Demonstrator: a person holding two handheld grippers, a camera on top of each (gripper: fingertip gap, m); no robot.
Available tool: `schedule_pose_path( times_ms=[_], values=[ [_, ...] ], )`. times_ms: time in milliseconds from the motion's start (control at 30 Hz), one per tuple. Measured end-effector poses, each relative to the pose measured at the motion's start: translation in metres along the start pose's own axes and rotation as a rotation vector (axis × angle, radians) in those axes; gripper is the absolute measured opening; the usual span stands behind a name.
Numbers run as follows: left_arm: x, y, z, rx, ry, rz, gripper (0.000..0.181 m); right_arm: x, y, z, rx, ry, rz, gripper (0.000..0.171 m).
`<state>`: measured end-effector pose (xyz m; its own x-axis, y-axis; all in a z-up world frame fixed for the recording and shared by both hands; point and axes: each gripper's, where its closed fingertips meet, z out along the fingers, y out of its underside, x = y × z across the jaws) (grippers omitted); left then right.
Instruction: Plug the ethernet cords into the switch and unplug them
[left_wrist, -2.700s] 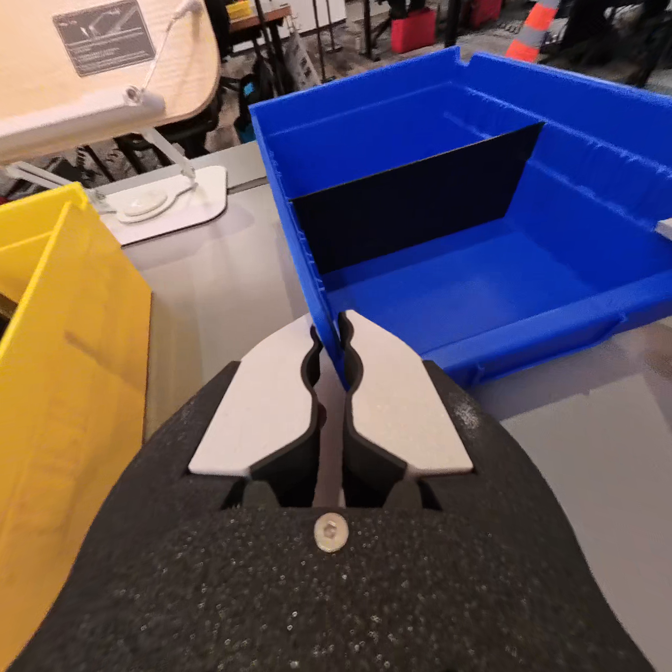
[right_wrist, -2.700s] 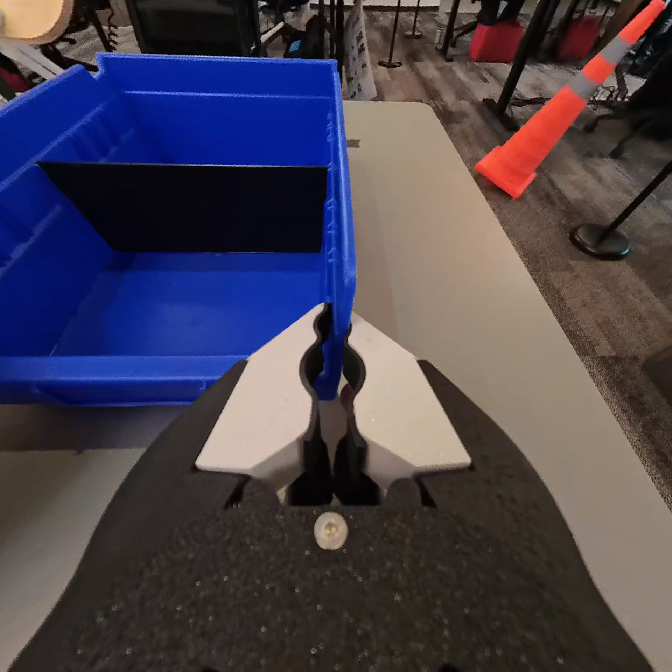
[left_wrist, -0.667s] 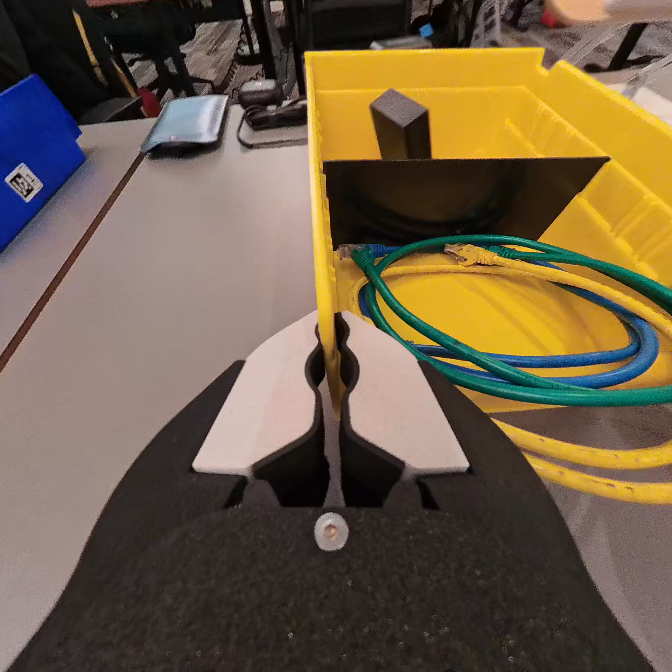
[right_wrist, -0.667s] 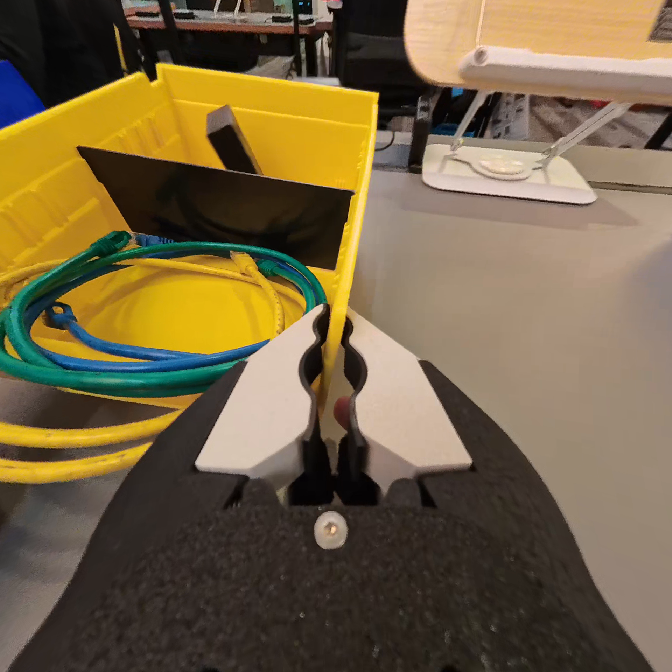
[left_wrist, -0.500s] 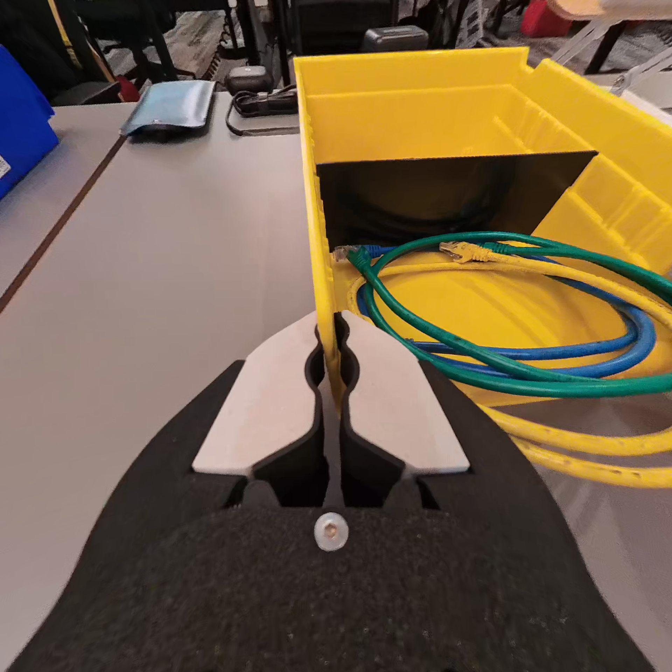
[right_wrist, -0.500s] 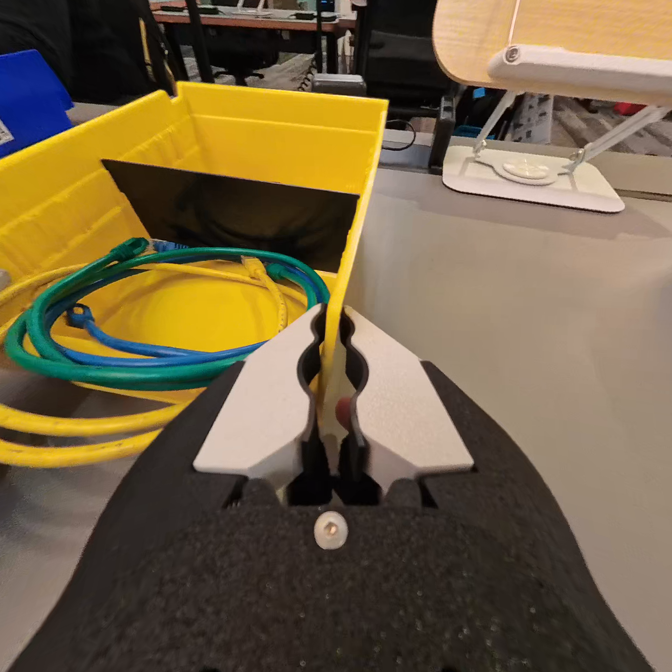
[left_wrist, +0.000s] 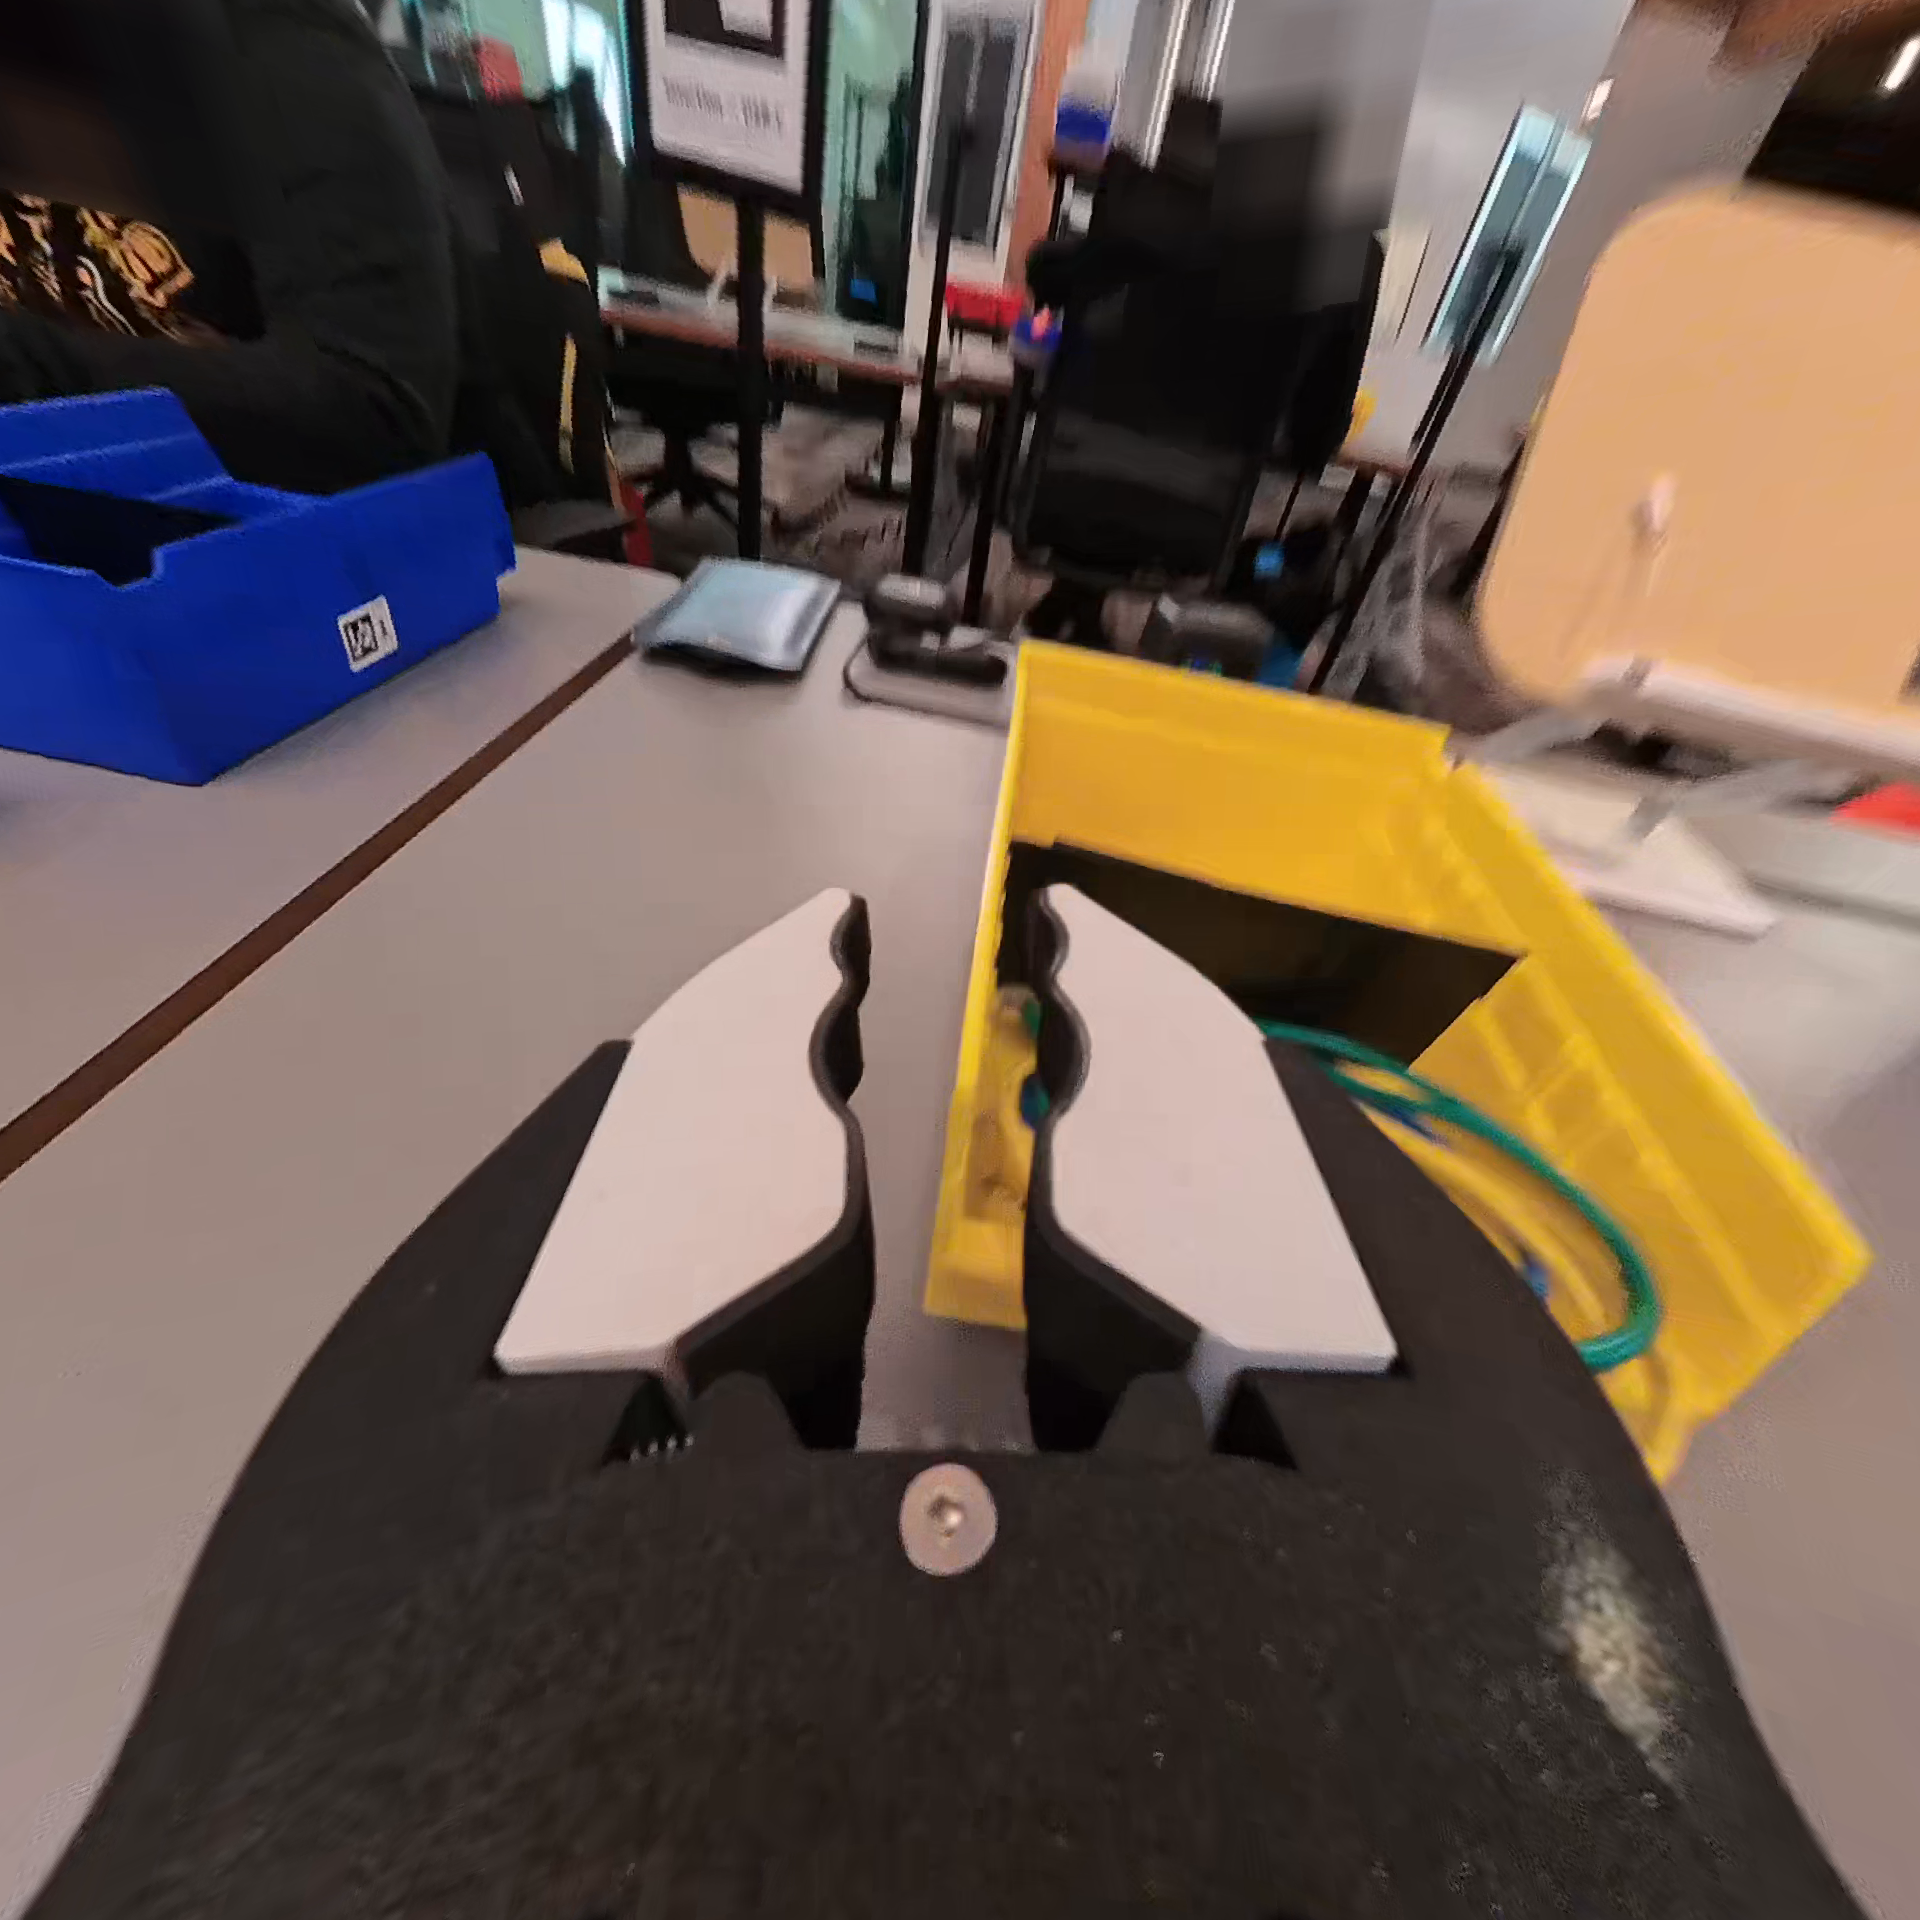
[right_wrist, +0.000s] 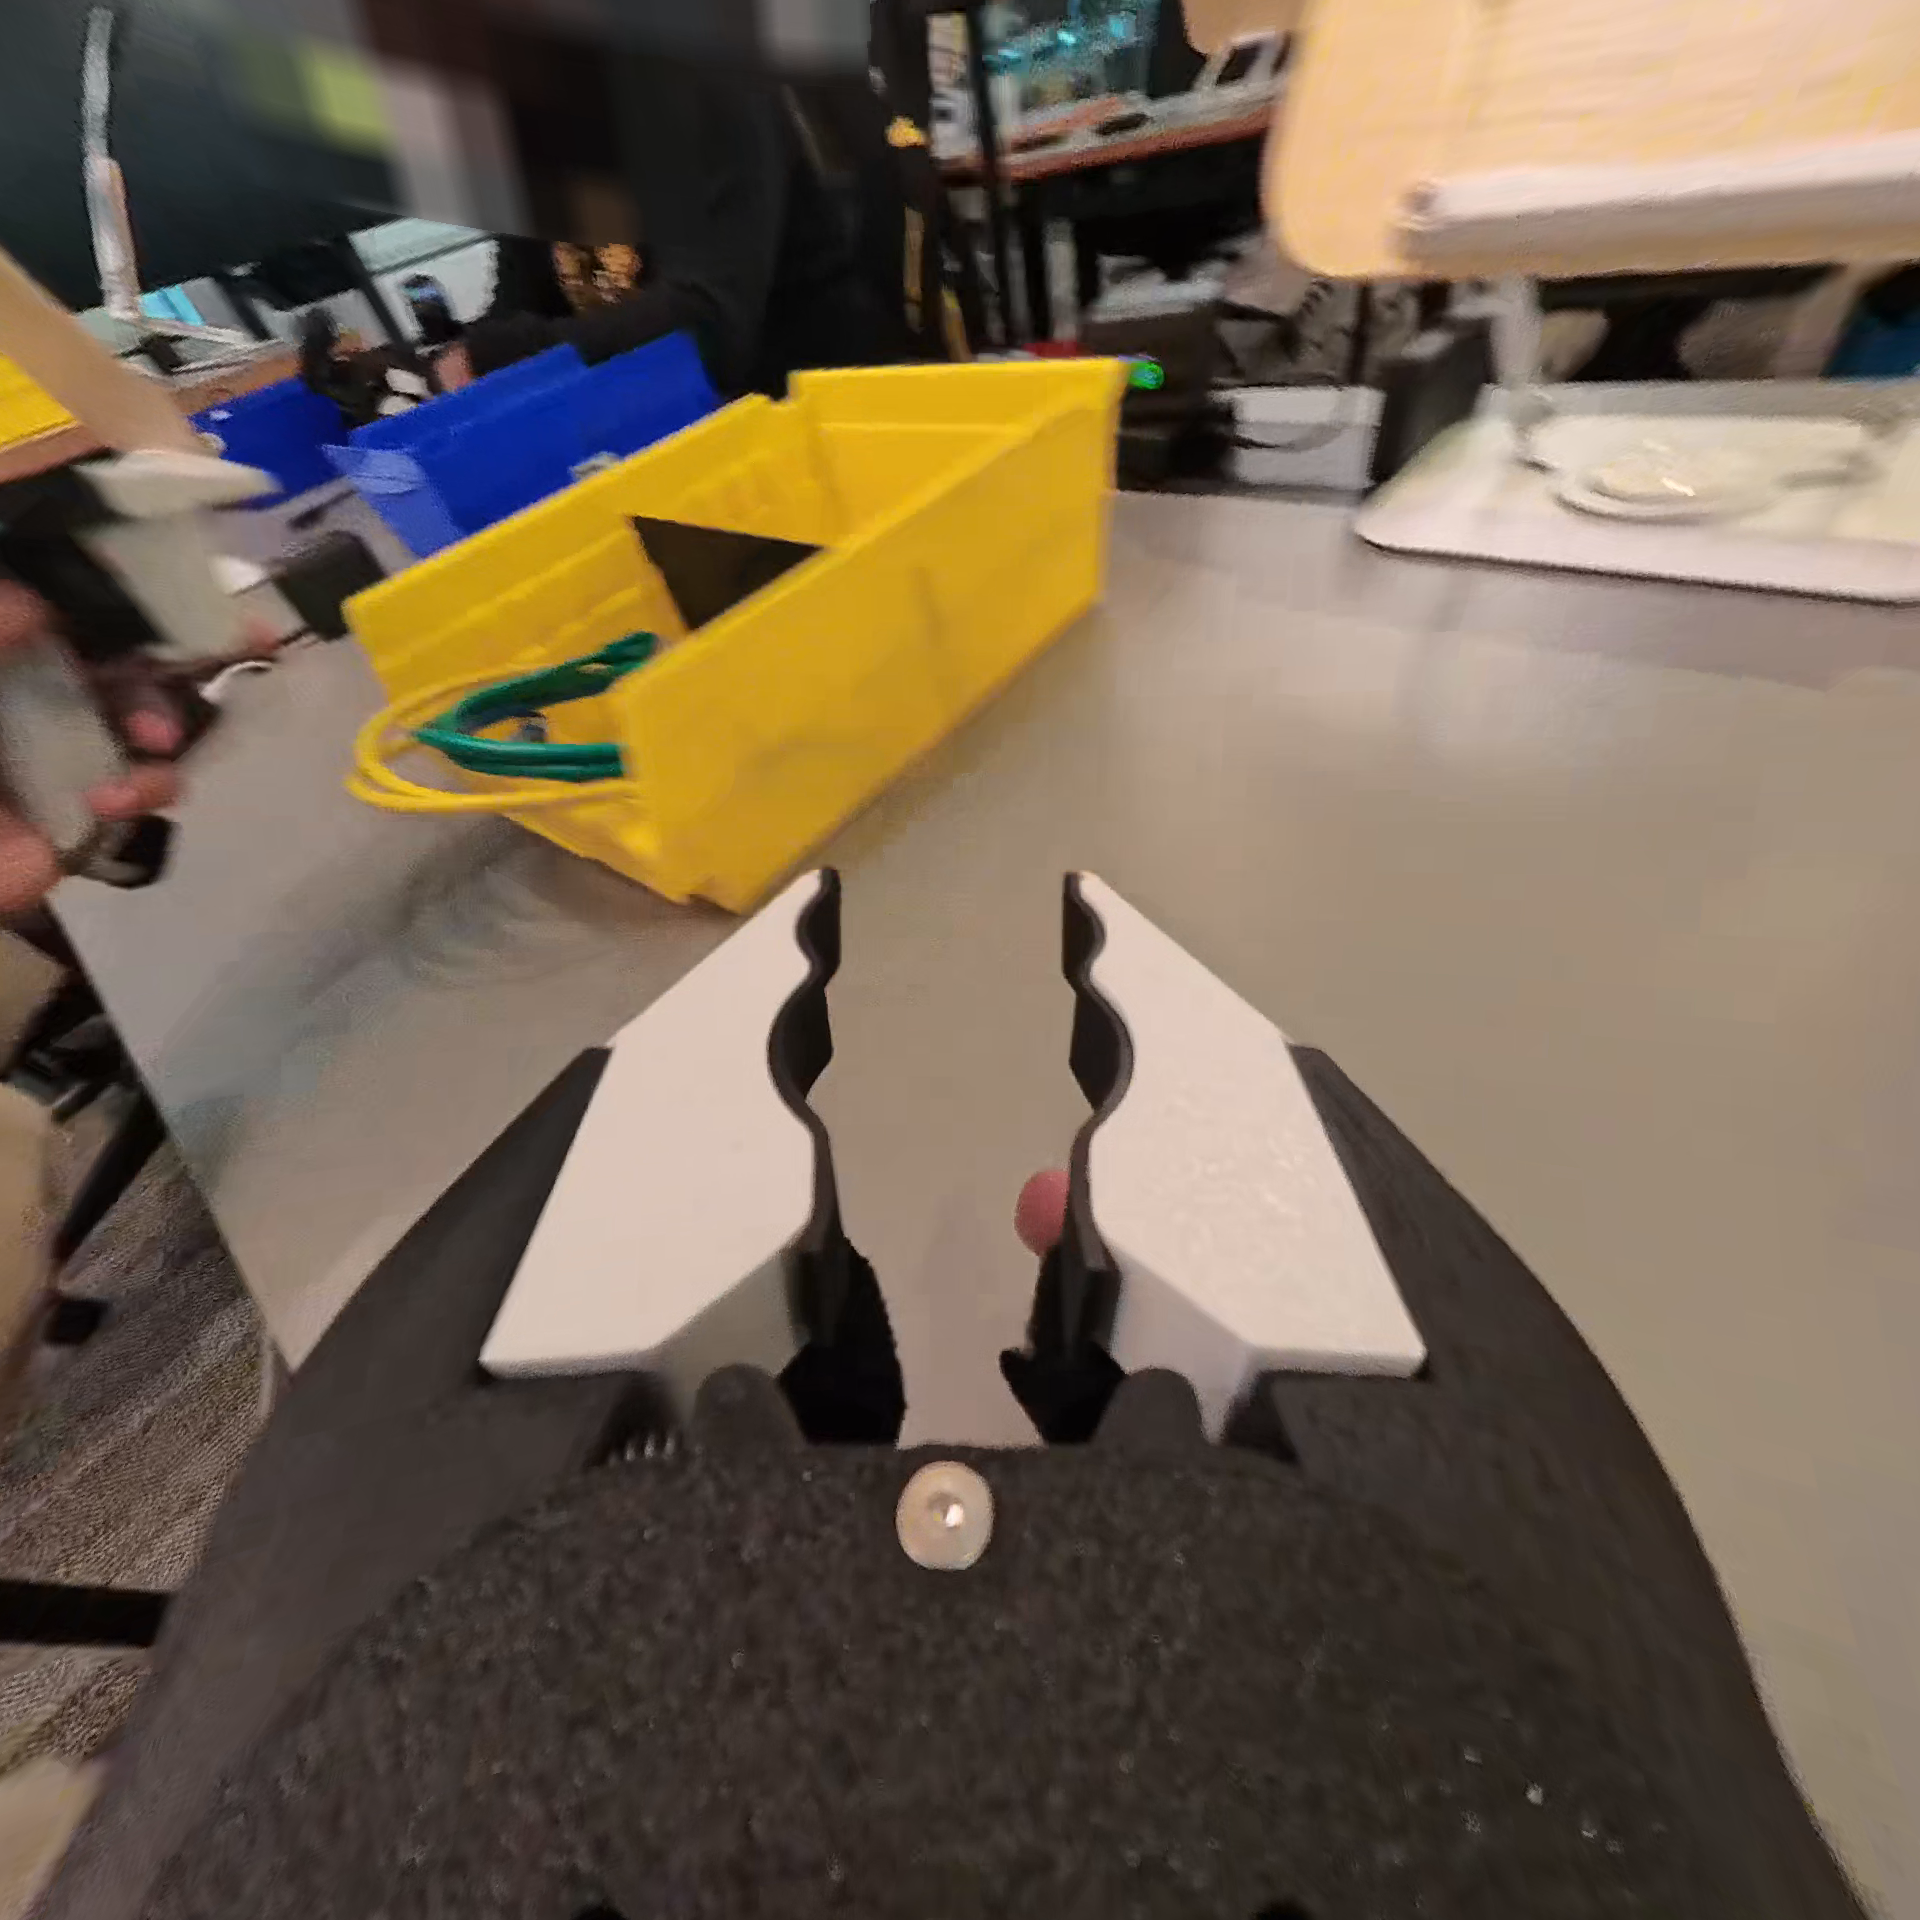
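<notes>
A yellow bin (left_wrist: 1247, 790) stands on the grey table (left_wrist: 468, 987) with coiled green ethernet cords (left_wrist: 1507, 1153) in its front part and a black divider (left_wrist: 1299, 966) across it. My left gripper (left_wrist: 948, 914) is open; the bin's left wall stands in its gap, close to the right finger. In the right wrist view the bin (right_wrist: 883, 644) lies ahead to the left, with green cords (right_wrist: 520, 748) and a yellow cord (right_wrist: 416, 795) hanging over its open end. My right gripper (right_wrist: 951, 888) is open and empty, well back from the bin. No switch shows.
A blue bin (left_wrist: 208, 644) sits on the adjoining table at left; blue bins (right_wrist: 520, 447) show behind the yellow one. A white stand base (right_wrist: 1662, 499) lies at the far right. A blurred hand (right_wrist: 62, 727) shows at the left. The table edge runs along the left. Left tips to right tips: about 35 centimetres.
Both grippers were shut on the yellow bin's side walls; both have opened and let go. The right gripper has drawn back and away to the right of the bin.
</notes>
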<state>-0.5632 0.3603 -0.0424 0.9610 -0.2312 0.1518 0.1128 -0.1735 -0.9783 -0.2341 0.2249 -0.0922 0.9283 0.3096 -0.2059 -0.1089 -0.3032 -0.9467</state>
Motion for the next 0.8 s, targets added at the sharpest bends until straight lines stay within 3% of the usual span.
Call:
schedule_pose_path(
  times_ms=[100,200,300,400,467,533,667,800],
  values=[
    [0.01,-0.013,-0.013,0.082,0.027,-0.107,0.026,0.066,0.01,-0.05,0.013,0.075,0.034,0.042],
    [0.048,0.003,-0.013,0.022,0.167,-0.182,0.026,0.13,0.007,-0.109,0.097,0.215,0.03,0.037],
    [0.091,0.03,-0.008,-0.078,0.25,-0.129,0.026,0.183,-0.005,-0.17,0.169,0.321,0.095,0.038],
    [0.132,0.049,-0.012,-0.14,0.281,-0.118,0.024,0.243,0.007,-0.225,0.16,0.509,0.033,0.039],
    [0.156,0.042,-0.034,-0.082,0.263,-0.24,0.019,0.275,0.015,-0.249,0.137,0.616,0.071,0.038],
    [0.192,0.04,-0.064,0.017,0.355,-0.225,0.017,0.288,0.015,-0.256,0.163,0.63,0.162,0.038],
    [0.234,0.095,-0.081,-0.175,0.445,-0.152,0.026,0.285,0.033,-0.242,0.097,0.586,0.206,0.038],
    [0.26,0.11,-0.072,-0.259,0.559,-0.177,0.025,0.268,0.033,-0.226,0.073,0.529,0.146,0.036]
  ],
)
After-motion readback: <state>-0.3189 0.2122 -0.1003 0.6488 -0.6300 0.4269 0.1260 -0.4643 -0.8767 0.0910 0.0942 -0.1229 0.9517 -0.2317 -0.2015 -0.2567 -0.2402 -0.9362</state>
